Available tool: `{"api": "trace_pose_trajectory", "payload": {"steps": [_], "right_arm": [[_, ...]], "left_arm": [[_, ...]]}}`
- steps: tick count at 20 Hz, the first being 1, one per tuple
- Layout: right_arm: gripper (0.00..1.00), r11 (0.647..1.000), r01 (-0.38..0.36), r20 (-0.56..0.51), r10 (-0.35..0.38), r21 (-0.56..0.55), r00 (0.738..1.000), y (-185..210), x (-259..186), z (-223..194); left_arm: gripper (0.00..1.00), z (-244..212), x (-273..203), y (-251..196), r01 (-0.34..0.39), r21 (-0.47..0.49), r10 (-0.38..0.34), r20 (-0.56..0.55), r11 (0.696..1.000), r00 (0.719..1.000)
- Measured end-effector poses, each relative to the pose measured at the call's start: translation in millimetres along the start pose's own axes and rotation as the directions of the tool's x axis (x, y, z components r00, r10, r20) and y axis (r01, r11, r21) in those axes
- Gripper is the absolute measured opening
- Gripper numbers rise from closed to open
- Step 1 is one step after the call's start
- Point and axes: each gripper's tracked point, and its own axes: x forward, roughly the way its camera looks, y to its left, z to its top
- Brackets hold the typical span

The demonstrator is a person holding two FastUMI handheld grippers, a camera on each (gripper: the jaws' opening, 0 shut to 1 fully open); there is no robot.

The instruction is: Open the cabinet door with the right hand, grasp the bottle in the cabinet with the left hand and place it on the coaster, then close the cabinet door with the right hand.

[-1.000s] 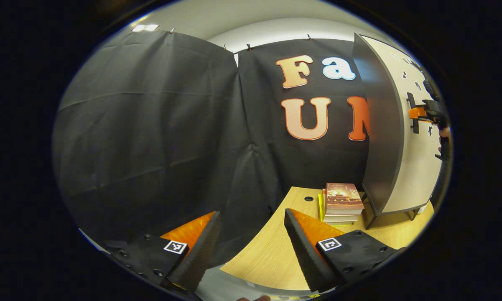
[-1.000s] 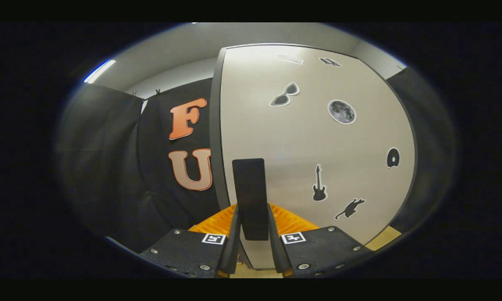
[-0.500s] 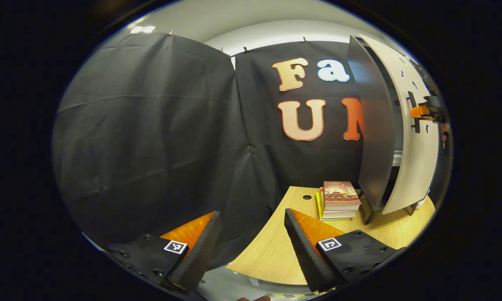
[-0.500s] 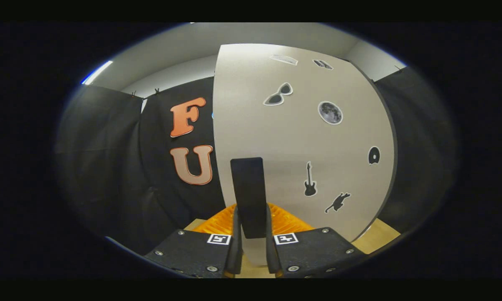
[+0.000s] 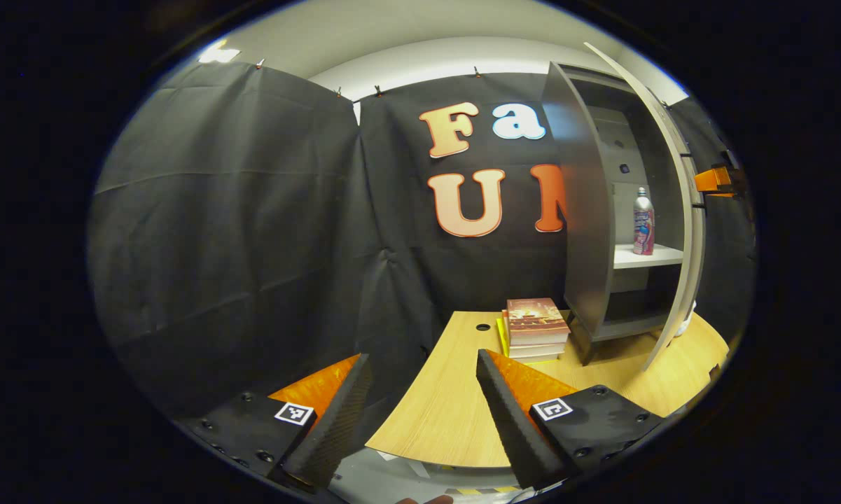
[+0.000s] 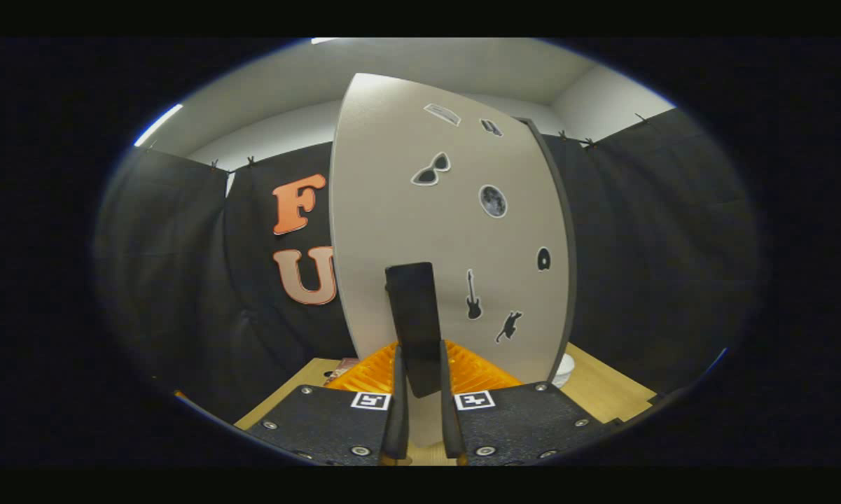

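The grey cabinet point(image 5: 581, 231) stands at the right end of the wooden table, its pale door point(image 5: 679, 210) swung wide. On the white middle shelf inside stands a silver bottle point(image 5: 643, 220) with a pink label. My left gripper point(image 5: 421, 360) hangs open and holds nothing, low at the table's near left edge, far from the cabinet. In the right gripper view the sticker-covered door point(image 6: 455, 238) faces me, and my right gripper point(image 6: 420, 350) is shut on its black vertical handle point(image 6: 413, 315). The right gripper point(image 5: 714, 180) also shows at the door's outer side.
A stack of books point(image 5: 536, 327) lies on the table point(image 5: 448, 413) just left of the cabinet's foot. A small white object point(image 6: 566, 367) sits on the table behind the door's lower edge. Black cloth walls close in the back and left.
The cabinet door has swung from nearly closed to wide open, pulled by the right gripper on its handle. The shelf and bottle now show. The left gripper has barely moved.
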Motion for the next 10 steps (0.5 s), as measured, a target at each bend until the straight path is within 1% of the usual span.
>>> {"api": "trace_pose_trajectory", "payload": {"steps": [1, 2, 6, 7, 8, 10], "right_arm": [[0.16, 1.0, 0.014, 0.004, -0.014, 0.0, 1.0, -3.6, -0.7, 1.3], [0.13, 1.0, 0.025, 0.004, -0.025, 0.003, 1.0, -6.6, -1.8, 1.4], [0.13, 0.997, 0.074, 0.009, -0.074, 0.02, 0.997, -16.6, -9.2, 1.8], [0.13, 0.996, 0.088, 0.008, -0.088, 0.02, 0.996, -20.5, -10.8, 1.1], [0.11, 0.995, 0.103, 0.011, -0.103, 0.019, 0.995, -24.5, -12.6, 1.5], [0.13, 0.992, 0.123, 0.013, -0.123, 0.027, 0.992, -30.9, -14.1, 2.9]], "left_arm": [[1.0, -1.0, -2.7, -6.9, 0.019, 0.001, -0.019, -0.001, 1.0, 1.0], [1.0, -1.4, -4.2, -15.4, 0.041, 0.002, -0.041, -0.005, 0.999, 0.999], [0.98, -4.5, -11.2, -42.2, 0.106, 0.015, -0.106, 0.0, 0.994, 0.994], [0.94, -4.9, -12.1, -49.4, 0.119, 0.016, -0.119, 0.001, 0.993, 0.993], [0.94, -4.0, -13.6, -58.0, 0.133, 0.009, -0.133, 0.002, 0.991, 0.991], [0.96, -1.3, -18.5, -76.4, 0.157, 0.004, -0.157, 0.001, 0.988, 0.988]]}}
